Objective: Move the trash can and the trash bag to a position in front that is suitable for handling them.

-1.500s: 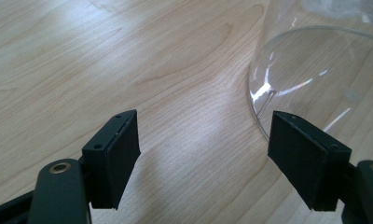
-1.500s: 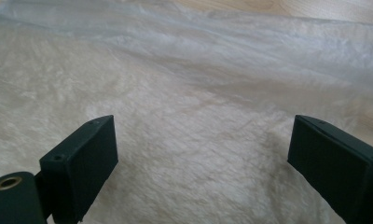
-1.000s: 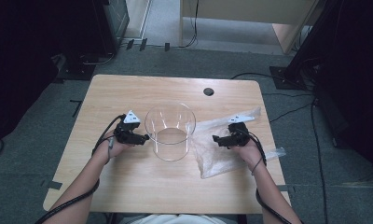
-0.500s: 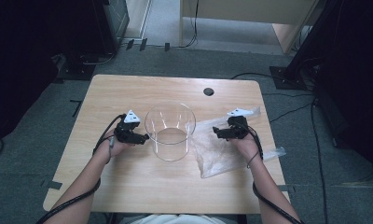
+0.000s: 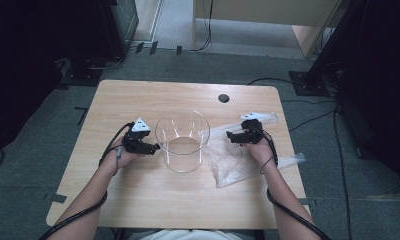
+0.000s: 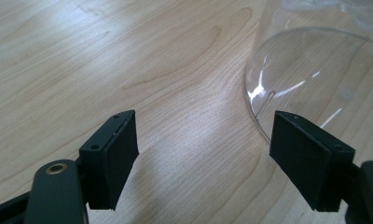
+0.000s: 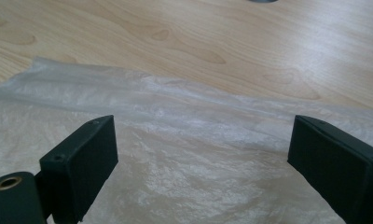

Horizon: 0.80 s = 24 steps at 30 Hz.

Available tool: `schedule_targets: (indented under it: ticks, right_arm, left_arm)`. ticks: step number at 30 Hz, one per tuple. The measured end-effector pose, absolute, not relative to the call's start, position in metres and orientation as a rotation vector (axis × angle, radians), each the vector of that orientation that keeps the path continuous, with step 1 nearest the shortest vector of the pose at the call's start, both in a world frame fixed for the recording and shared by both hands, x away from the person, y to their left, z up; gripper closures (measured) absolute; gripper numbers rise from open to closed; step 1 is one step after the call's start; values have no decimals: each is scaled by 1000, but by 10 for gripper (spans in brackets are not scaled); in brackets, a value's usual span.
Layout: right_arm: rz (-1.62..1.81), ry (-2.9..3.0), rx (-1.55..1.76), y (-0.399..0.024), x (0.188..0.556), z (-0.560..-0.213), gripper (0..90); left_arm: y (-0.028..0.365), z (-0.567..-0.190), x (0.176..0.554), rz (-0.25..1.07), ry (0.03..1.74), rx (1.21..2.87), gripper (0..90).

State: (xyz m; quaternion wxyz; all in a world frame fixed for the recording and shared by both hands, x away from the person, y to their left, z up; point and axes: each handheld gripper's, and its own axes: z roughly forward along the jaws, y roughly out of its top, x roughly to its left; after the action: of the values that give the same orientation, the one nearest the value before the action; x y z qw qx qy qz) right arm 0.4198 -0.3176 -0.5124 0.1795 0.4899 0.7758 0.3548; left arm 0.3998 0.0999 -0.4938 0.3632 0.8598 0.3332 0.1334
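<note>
Looking down from the high view, little of the work seems done: the clear glass bowl [image 5: 182, 141] stands empty at the centre of the frame on the wooden table [image 5: 138, 97], and the thin plastic bag [image 5: 238, 162] lies flat and crumpled just right of it, its near edge touching or tucked close to the bowl, though I cannot tell which. The left gripper [image 5: 149, 147] sits just left of the bowl, and the right gripper [image 5: 231, 136] hovers over the bag's upper part; from here the jaw gaps are too small to judge. In the left gripper view, the left gripper [image 6: 203, 156] stands spread wide with nothing between its jaws, the bowl [image 6: 315, 79] cut off at the upper right. In the right gripper view, the right gripper [image 7: 198, 163] is likewise wide apart above the bag [image 7: 184, 140], not yet pinching it; whether the jaws touch the film is unclear. Picking up the bag appears to be what remains.
</note>
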Motion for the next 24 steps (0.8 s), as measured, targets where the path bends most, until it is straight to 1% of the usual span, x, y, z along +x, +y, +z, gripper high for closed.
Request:
schedule_targets:
  ticks: [4, 13, 15, 16, 17, 21, 22, 23, 24]
  right_arm:
    - [972, 2220, 1381, -314, 421, -520, 79]
    - [970, 2197, 1371, -312, 421, -523, 80]
    - [967, 2189, 1380, -311, 422, -523, 98]
    - [982, 2163, 1383, -311, 420, -522, 243]
    - [992, 2153, 1377, -312, 419, -522, 299]
    - [1001, 2150, 1374, -312, 419, -522, 326]
    - [1003, 2152, 1368, -312, 419, -521, 351]
    - [1010, 2146, 1366, -312, 418, -521, 435]
    - [1010, 2146, 1366, -312, 418, -521, 435]
  left_arm:
    - [100, -494, 400, 348, 853, 2210, 235]
    - [98, -494, 398, 358, 832, 2214, 242]
    - [98, -494, 398, 357, 829, 2216, 241]
    - [98, -494, 398, 356, 828, 2219, 241]
    - [98, -494, 398, 356, 828, 2218, 241]
    - [98, -494, 398, 357, 826, 2219, 242]
    - [98, -494, 398, 358, 825, 2219, 242]
    - [98, -494, 398, 359, 826, 2219, 243]
    - [98, -494, 398, 359, 826, 2219, 243]
